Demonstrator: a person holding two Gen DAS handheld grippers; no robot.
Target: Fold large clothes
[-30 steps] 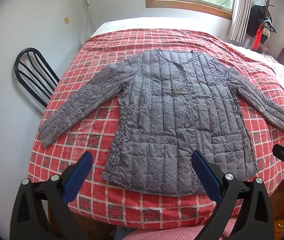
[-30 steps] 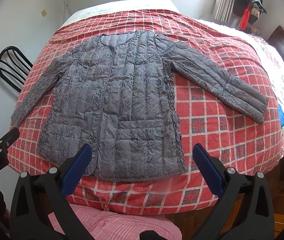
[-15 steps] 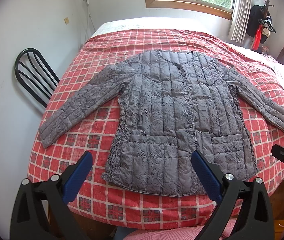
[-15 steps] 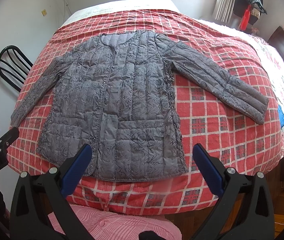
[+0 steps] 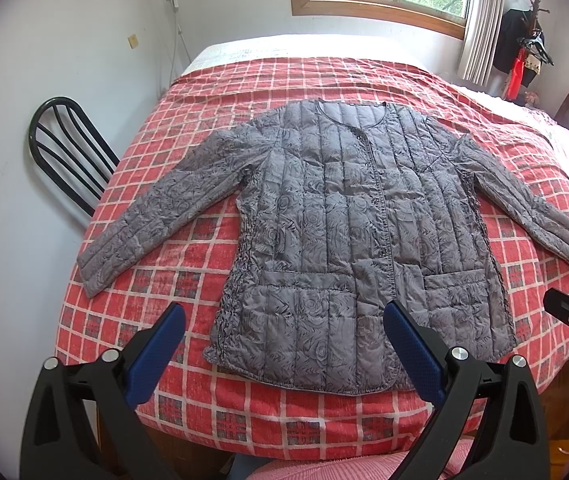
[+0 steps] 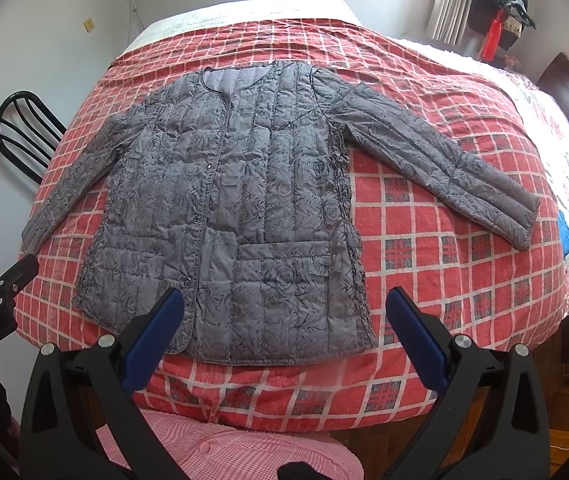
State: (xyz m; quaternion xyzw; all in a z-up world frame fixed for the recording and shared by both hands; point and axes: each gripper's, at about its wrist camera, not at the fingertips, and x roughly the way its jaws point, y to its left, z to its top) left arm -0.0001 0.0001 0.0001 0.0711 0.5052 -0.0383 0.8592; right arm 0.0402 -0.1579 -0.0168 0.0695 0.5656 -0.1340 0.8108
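So basically nothing's folded yet, as far as I can see. Going left to right: there's a black chair (image 5: 64,148) against the wall next to the bed (image 5: 188,280), then the grey quilted jacket (image 5: 348,232) laid out flat and face up on the red checked bedspread, front closed, collar pointing toward the window and hem toward the near edge. Its left-hand sleeve (image 5: 152,220) runs out at an angle toward the chair side, and the other sleeve (image 6: 436,164) runs out the same way toward the far right side of the bed. Both look smooth with no crease or fold in them, so I'd say this is the very start: sleeves still need to come in over the body, then the body gets doubled up.

The left tongs (image 5: 284,344) hang just off the near edge of the bed, spread wide with nothing between the blue pads. The right tongs (image 6: 284,328) are the same story, wide apart and holding nothing, hovering near the hem.

Containers: I don't see any basket, box or drawer in either view. The closest thing is the jacket's two patch pockets (image 6: 284,264) low on the front, and they lie flat, so I'd guess they're empty, but can't really tell
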